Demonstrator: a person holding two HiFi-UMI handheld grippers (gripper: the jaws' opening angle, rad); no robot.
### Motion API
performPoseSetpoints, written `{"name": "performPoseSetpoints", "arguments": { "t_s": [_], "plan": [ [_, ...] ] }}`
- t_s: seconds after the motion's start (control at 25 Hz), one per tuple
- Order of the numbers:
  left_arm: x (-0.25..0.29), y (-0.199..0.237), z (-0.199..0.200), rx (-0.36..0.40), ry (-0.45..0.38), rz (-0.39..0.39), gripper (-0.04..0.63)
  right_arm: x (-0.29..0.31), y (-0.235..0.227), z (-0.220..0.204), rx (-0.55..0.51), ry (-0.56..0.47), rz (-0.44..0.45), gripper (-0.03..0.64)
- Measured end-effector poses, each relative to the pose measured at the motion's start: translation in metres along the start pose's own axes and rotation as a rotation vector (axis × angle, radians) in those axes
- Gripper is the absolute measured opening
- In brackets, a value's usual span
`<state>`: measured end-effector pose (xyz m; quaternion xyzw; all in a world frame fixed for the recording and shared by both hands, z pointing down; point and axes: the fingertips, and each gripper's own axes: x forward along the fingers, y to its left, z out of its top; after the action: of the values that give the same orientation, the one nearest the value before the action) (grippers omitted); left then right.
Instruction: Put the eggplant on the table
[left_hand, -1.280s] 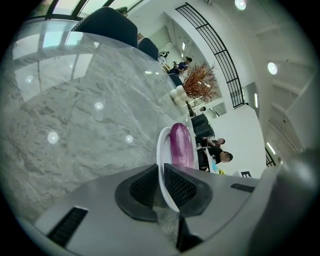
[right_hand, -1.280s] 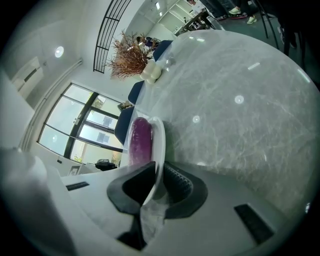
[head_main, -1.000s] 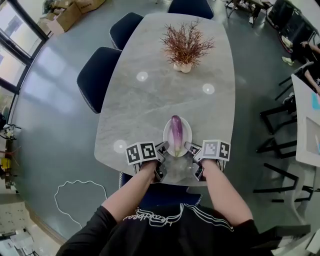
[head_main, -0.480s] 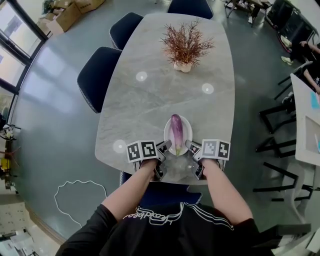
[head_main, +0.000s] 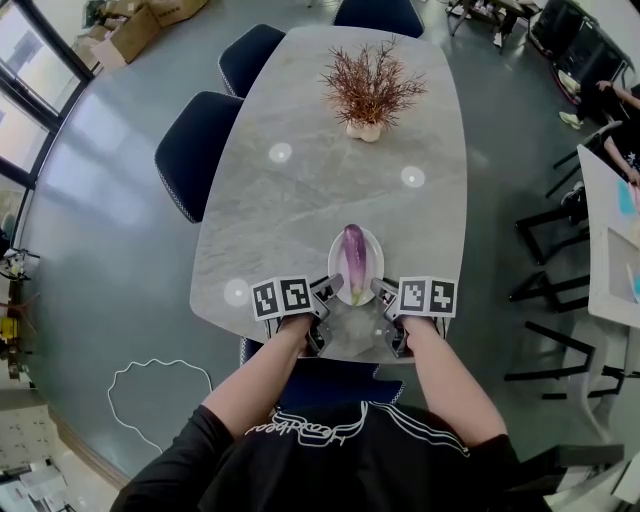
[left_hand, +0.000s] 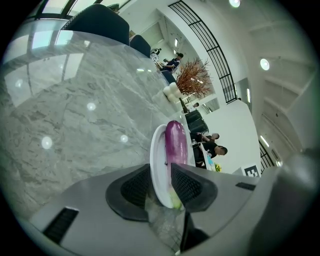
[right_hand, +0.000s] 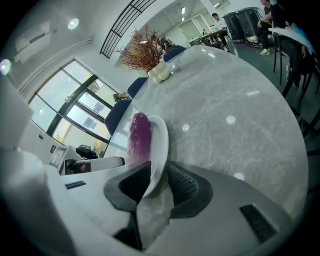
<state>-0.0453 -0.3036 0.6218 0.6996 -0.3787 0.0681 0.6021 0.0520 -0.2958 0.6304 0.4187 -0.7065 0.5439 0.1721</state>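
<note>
A purple eggplant lies on a white oval plate that rests on the grey marble table near its front edge. My left gripper is at the plate's near-left rim. Its jaws are opening, and the rim stands between them with the eggplant beyond. My right gripper is at the near-right rim. The plate slants across its open jaws, and the table shows through below. The eggplant lies past them.
A dried red plant in a white vase stands at the table's far end. Dark blue chairs line the left side, and another is tucked in below my arms. A white cable lies on the floor.
The plate with the eggplant and both grippers stay where they were. The head view shows no clear difference.
</note>
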Motion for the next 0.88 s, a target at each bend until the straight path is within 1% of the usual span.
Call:
{"name": "performPoseSetpoints", "arguments": {
  "t_s": [0.08,0.16,0.24,0.32,0.44,0.6,0.64,0.68,0.72,0.76,0.8,0.88],
  "plan": [
    [-0.003,0.001,0.001,0.009,-0.011,-0.004,0.11,-0.003,-0.001,0.001,-0.018,-0.006,-0.014,0.089],
    [-0.008,0.001,0.002,0.043,-0.022,0.008,0.11,-0.007,0.002,0.001,-0.02,-0.015,0.012,0.087],
    [-0.015,-0.002,0.002,0.114,-0.025,0.025,0.11,-0.012,0.013,-0.001,-0.018,-0.02,0.073,0.087],
    [-0.023,-0.01,0.001,0.18,-0.022,0.025,0.11,-0.022,0.023,-0.001,-0.023,-0.038,0.118,0.087],
    [-0.036,-0.028,-0.004,0.242,-0.015,-0.012,0.109,-0.042,0.034,-0.001,-0.066,-0.087,0.13,0.087],
    [-0.064,-0.061,-0.016,0.358,-0.023,-0.064,0.104,-0.075,0.055,-0.005,-0.205,-0.147,0.146,0.086],
    [-0.071,-0.068,-0.019,0.391,-0.028,-0.069,0.09,-0.084,0.062,-0.007,-0.244,-0.163,0.149,0.083],
    [-0.079,-0.075,-0.023,0.421,-0.034,-0.075,0.07,-0.092,0.069,-0.008,-0.277,-0.182,0.155,0.052],
    [-0.088,-0.083,-0.027,0.445,-0.04,-0.086,0.052,-0.1,0.077,-0.01,-0.3,-0.201,0.168,0.043],
    [-0.097,-0.092,-0.031,0.461,-0.043,-0.103,0.03,-0.109,0.086,-0.013,-0.315,-0.219,0.185,0.043],
    [-0.107,-0.101,-0.036,0.471,-0.047,-0.126,0.014,-0.117,0.095,-0.016,-0.326,-0.239,0.208,0.016],
    [-0.126,-0.121,-0.047,0.491,-0.056,-0.178,0.009,-0.134,0.115,-0.025,-0.345,-0.274,0.257,0.008]
  ]
}}
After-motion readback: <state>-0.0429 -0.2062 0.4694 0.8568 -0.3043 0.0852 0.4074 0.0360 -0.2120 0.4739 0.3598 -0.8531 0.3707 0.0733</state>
